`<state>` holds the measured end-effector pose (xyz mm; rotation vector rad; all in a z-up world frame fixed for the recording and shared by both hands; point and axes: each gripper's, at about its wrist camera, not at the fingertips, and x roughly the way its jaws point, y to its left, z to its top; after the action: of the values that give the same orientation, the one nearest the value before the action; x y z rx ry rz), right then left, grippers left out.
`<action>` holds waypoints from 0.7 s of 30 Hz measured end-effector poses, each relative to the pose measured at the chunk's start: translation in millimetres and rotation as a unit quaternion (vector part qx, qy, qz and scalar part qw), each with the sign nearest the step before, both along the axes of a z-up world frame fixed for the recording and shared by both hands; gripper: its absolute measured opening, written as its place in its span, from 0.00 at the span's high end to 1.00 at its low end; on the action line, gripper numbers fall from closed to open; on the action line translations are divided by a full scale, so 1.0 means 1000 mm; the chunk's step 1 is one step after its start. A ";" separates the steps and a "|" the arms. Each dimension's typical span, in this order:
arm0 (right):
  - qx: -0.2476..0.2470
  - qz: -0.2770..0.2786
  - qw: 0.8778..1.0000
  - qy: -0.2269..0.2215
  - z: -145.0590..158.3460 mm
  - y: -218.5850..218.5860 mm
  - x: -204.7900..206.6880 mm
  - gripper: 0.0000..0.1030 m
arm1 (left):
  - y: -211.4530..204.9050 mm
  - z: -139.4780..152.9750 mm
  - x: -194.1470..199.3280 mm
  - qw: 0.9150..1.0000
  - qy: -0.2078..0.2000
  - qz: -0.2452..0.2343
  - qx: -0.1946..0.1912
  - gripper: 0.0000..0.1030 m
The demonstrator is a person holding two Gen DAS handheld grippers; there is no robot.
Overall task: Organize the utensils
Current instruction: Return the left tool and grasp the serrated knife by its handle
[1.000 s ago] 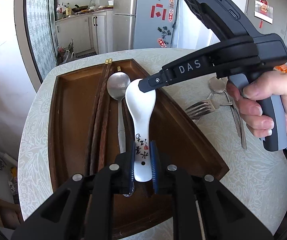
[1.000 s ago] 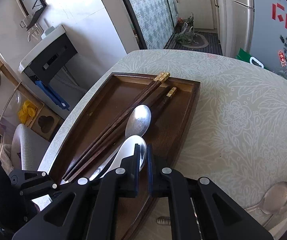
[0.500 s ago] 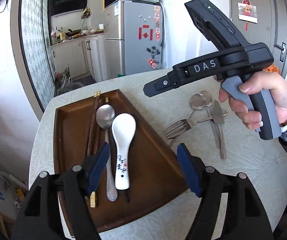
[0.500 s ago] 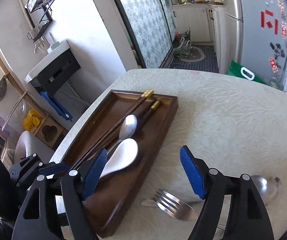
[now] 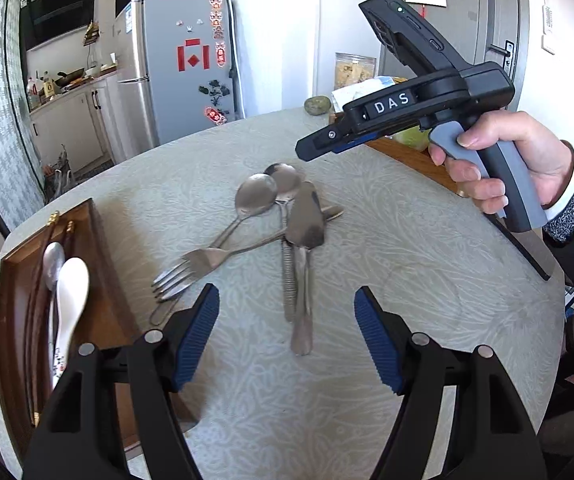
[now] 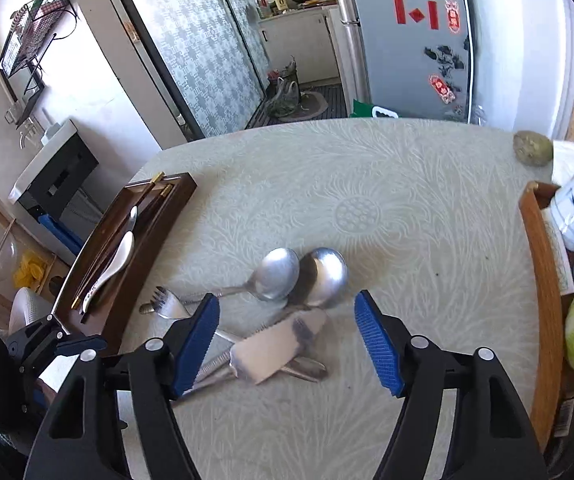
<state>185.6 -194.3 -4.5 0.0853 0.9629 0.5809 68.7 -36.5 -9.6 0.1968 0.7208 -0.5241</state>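
Claws both gape, holding nothing: my left claw (image 5: 287, 336) and right claw (image 6: 287, 338) hover over loose cutlery on the surface (image 6: 407, 208): two metal spoons (image 6: 279, 274), a fork (image 5: 185, 270), a flat server (image 6: 275, 350). My white ceramic spoon (image 5: 71, 292) lies in the wooden tray (image 5: 11, 320) beside chopsticks (image 6: 157, 186).

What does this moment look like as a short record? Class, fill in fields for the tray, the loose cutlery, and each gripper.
tray: brown wooden tray at the table's left edge, holding chopsticks, a metal spoon and a white spoon
loose cutlery: fork, two spoons and a flat server, overlapping in a pile on the table
left gripper: open, empty, above the pile
right gripper: open, empty, above the pile
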 end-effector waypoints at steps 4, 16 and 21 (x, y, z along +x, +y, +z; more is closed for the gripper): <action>0.003 0.000 1.000 0.021 -0.024 -0.006 0.004 0.47 | -0.019 -0.012 0.005 1.000 0.013 -0.015 0.008 0.29; 0.056 0.004 0.997 0.048 -0.044 0.001 0.016 0.79 | -0.031 -0.032 0.021 0.999 0.045 -0.020 0.015 0.30; 0.075 0.005 0.997 0.024 -0.025 -0.002 0.005 0.90 | -0.036 -0.036 0.023 0.998 0.053 -0.020 0.033 0.43</action>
<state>190.8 -196.4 -29.6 0.2300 0.9665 0.6629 91.8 -72.0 -45.9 0.2463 0.8392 -0.5534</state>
